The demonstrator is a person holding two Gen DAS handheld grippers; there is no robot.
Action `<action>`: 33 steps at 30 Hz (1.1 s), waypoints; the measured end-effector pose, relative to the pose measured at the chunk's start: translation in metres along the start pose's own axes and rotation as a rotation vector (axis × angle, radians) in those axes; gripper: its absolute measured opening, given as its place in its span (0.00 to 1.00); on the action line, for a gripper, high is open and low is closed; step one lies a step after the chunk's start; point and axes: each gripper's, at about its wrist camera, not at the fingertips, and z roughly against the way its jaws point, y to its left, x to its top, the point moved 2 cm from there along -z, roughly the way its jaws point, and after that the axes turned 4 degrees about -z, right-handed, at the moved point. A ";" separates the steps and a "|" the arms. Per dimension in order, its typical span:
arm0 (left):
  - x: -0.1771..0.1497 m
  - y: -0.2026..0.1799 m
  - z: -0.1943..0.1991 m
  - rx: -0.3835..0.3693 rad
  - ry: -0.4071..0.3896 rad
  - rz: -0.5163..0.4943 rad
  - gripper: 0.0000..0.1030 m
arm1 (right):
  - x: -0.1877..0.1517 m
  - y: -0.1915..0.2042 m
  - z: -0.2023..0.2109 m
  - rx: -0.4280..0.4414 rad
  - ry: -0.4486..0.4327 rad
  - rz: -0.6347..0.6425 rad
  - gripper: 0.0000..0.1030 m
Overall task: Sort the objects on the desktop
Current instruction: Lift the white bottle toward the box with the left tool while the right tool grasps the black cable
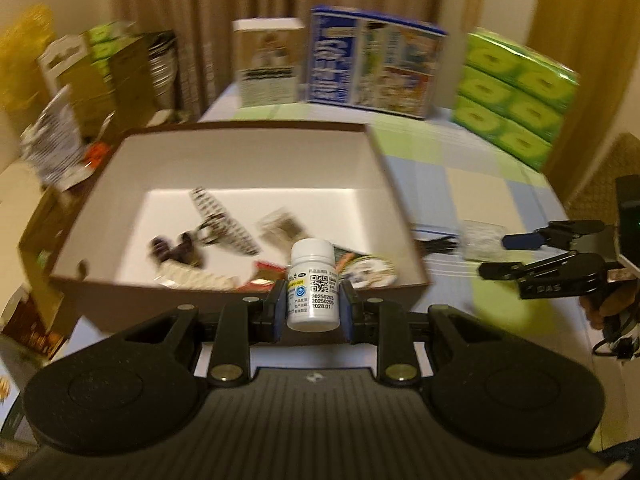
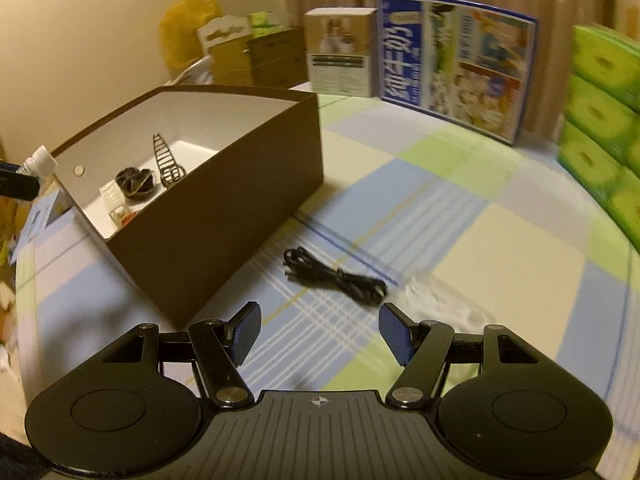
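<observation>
My left gripper (image 1: 313,307) is clamped on the white pill bottle (image 1: 312,285) at mid-label, held upright at the near rim of the brown box (image 1: 256,128), the box lying at 12 o'clock. The bottle looks rigid, light and smooth-walled; I judge a mid-body grip below the ribbed cap the most secure. My right gripper (image 2: 318,330) stands apart, empty, with the coiled black cable (image 2: 334,276) at 12 o'clock on the checked tablecloth (image 2: 460,240).
</observation>
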 end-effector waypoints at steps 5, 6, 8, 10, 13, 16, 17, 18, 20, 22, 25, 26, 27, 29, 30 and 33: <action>-0.010 0.027 -0.003 0.063 0.030 0.054 0.22 | 0.015 -0.005 -0.032 0.042 0.045 0.120 0.62; -0.011 0.030 -0.003 0.073 0.035 0.061 0.22 | 0.019 -0.005 -0.040 0.044 0.056 0.155 0.62; -0.012 0.035 -0.004 0.083 0.038 0.071 0.22 | 0.024 -0.007 -0.054 0.057 0.085 0.212 0.62; -0.013 0.037 -0.005 0.092 0.043 0.079 0.22 | 0.027 -0.011 -0.067 0.071 0.118 0.260 0.62; -0.015 0.040 -0.007 0.101 0.055 0.086 0.22 | 0.026 -0.015 -0.082 0.097 0.163 0.318 0.62; -0.017 0.043 -0.009 0.107 0.064 0.094 0.22 | 0.026 -0.018 -0.092 0.126 0.194 0.352 0.62; -0.017 0.043 -0.011 0.110 0.068 0.096 0.22 | 0.027 -0.019 -0.095 0.133 0.204 0.357 0.60; -0.018 0.044 -0.012 0.113 0.072 0.098 0.22 | 0.027 -0.019 -0.098 0.145 0.217 0.363 0.51; -0.017 0.045 -0.014 0.117 0.076 0.098 0.22 | 0.027 -0.020 -0.102 0.156 0.241 0.365 0.35; -0.017 0.045 -0.015 0.118 0.078 0.098 0.22 | 0.027 -0.019 -0.105 0.161 0.269 0.357 0.21; -0.018 0.046 -0.016 0.118 0.081 0.099 0.22 | 0.023 -0.015 -0.103 0.160 0.285 0.332 0.14; -0.018 0.046 -0.016 0.119 0.083 0.099 0.22 | 0.023 -0.013 -0.102 0.155 0.291 0.321 0.13; -0.019 0.046 -0.017 0.119 0.084 0.101 0.22 | 0.021 -0.011 -0.101 0.146 0.298 0.310 0.13; -0.019 0.046 -0.018 0.118 0.086 0.101 0.22 | 0.017 -0.006 -0.097 0.132 0.310 0.281 0.12; -0.019 0.046 -0.018 0.118 0.087 0.100 0.22 | 0.015 -0.003 -0.094 0.123 0.316 0.261 0.12; -0.019 0.045 -0.018 0.114 0.085 0.099 0.22 | 0.007 0.005 -0.085 0.087 0.342 0.174 0.12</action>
